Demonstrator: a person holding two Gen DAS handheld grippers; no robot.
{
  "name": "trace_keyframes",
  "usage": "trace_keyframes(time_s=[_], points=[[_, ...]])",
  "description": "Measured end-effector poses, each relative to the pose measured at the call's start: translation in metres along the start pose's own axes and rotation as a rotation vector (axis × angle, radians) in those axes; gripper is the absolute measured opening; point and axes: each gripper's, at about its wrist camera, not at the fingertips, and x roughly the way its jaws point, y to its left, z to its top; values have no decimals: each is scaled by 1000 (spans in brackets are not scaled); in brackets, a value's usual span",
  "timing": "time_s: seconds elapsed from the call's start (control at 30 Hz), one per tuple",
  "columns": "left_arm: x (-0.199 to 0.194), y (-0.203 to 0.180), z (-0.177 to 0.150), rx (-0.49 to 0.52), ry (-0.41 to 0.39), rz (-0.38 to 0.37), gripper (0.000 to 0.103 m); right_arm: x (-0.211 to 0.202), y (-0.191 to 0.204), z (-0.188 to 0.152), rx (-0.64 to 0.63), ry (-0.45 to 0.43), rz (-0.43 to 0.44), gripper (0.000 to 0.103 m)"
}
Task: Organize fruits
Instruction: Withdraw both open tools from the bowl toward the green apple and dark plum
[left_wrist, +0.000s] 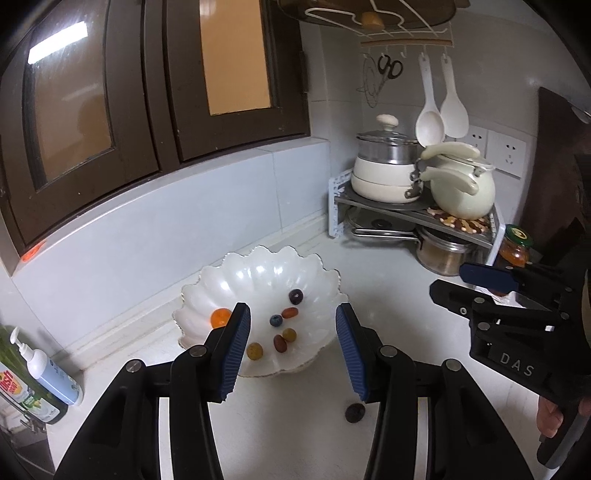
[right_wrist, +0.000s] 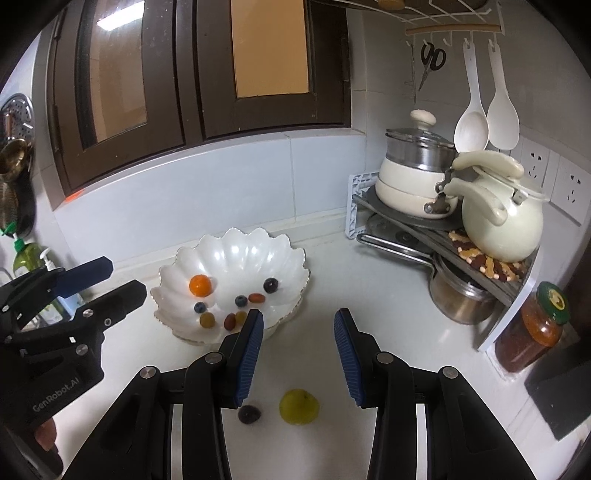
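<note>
A white scalloped bowl (left_wrist: 258, 266) (right_wrist: 236, 251) stands on the white counter and holds several small fruits: an orange one (right_wrist: 200, 285), blueberries, a dark grape (right_wrist: 270, 285) and small tomatoes. My left gripper (left_wrist: 293, 352) is open and empty, just in front of the bowl. My right gripper (right_wrist: 299, 356) is open and empty, to the right of the bowl. On the counter below it lie a yellow-green fruit (right_wrist: 298, 406) and a dark grape (right_wrist: 249, 414); that grape also shows in the left wrist view (left_wrist: 355, 412).
A corner rack (right_wrist: 436, 236) carries a white pot (right_wrist: 413, 184) and a cream kettle (right_wrist: 502, 225), with a steel pot beneath. A sauce jar (right_wrist: 532, 328) stands at right. Soap bottles (left_wrist: 48, 373) stand at left. Spoons and scissors hang on the wall.
</note>
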Motion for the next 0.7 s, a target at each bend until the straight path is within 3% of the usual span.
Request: trace_keyframes(time_s=[0.33, 0.7], points=[[-7, -9, -20, 28, -1, 3, 48, 2, -3, -23, 16, 30, 19, 41], [-3, -21, -47, 32, 44, -53, 48, 7, -4, -46, 24, 68, 42, 44]])
